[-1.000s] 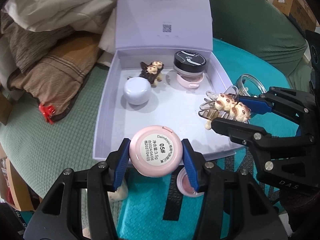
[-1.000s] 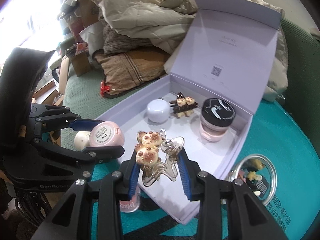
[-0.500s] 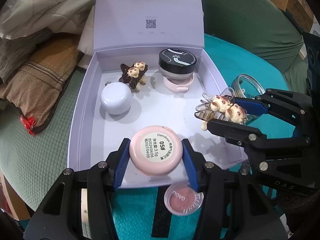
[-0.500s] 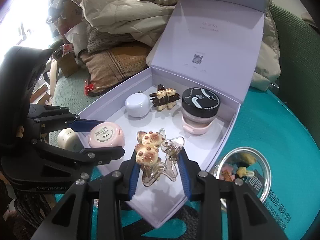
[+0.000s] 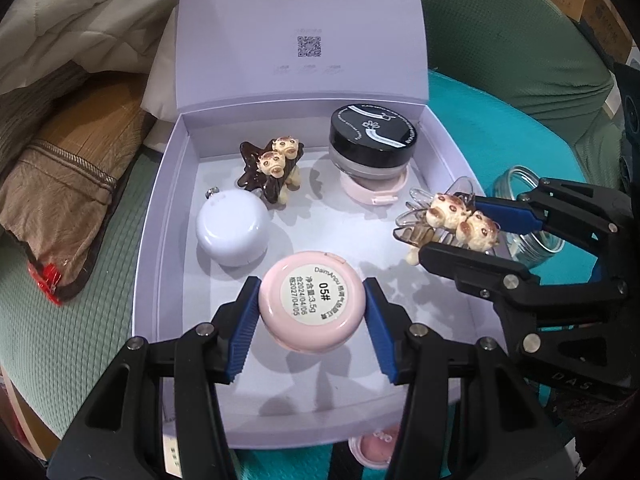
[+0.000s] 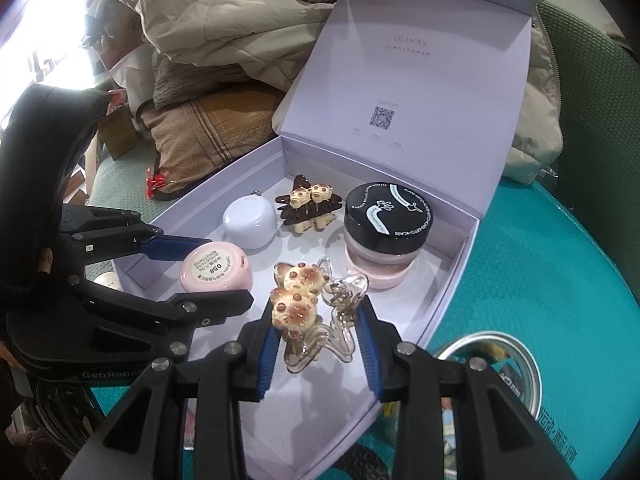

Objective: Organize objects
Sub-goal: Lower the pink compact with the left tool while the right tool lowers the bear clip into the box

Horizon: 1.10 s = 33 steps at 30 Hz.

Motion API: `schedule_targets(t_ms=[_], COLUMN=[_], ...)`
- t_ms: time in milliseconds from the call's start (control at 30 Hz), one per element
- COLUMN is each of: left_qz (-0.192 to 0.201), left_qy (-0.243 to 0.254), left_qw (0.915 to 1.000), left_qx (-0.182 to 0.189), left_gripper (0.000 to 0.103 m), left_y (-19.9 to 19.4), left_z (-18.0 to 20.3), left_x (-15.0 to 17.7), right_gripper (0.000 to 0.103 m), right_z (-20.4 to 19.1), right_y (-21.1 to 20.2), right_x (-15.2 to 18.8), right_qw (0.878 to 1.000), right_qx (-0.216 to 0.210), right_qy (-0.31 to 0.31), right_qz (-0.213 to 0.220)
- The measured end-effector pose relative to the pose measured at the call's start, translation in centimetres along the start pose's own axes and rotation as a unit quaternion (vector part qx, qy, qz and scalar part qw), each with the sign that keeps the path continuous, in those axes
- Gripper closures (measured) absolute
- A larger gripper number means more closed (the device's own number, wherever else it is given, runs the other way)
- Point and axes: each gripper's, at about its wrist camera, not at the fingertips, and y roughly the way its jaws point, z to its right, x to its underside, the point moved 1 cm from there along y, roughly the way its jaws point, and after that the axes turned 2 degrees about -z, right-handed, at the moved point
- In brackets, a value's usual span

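My left gripper [image 5: 311, 328] is shut on a round pink compact [image 5: 311, 305] with a white "05#" label, held over the front of the open lavender box [image 5: 164, 216]. In the right wrist view the same compact [image 6: 216, 268] sits between the left fingers at the box's left side. My right gripper [image 6: 318, 350] is shut on a clear hair claw clip [image 6: 316, 312] topped with two beige animal heads; it hangs over the box's near right part. From the left wrist view that clip [image 5: 452, 218] hovers at the box's right wall.
Inside the box lie a white round case [image 5: 232, 232], a brown animal hair clip [image 5: 274, 168] and a black-lidded jar [image 5: 372, 140] on a pink compact. A glass jar [image 5: 528, 216] and small pink pot [image 5: 374, 446] stand on the teal mat. Piled bedding lies behind left.
Both grippers have moved forward over the box with their loads. The pink compact went from the box's front edge to above its floor; the clear clip came inward over the right side.
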Motion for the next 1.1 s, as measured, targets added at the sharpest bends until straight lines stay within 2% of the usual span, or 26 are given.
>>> schedule_targets(t_ms=[367, 700, 1100], left_qz=[-0.001, -0.008, -0.037], left_qy=[0.008, 0.005, -0.01], left_qw=[0.9999, 0.9998, 0.9992], left_qx=[-0.013, -0.016, -0.014], left_gripper=[0.054, 0.054, 0.054], left_y=[1.7, 3.2, 4.9], left_z=[-0.9, -1.8, -2.4], left_x=[-1.0, -1.9, -2.6], right_gripper=[0.067, 0.067, 0.067], right_z=[0.7, 1.1, -0.2], right_y=[2.0, 3.0, 3.8], right_x=[-0.9, -1.7, -2.1], right_qw=[1.0, 0.999, 0.998], right_qx=[0.011, 0.038, 0.04], right_qy=[0.006, 0.003, -0.022], right_qz=[-0.012, -0.021, -0.042])
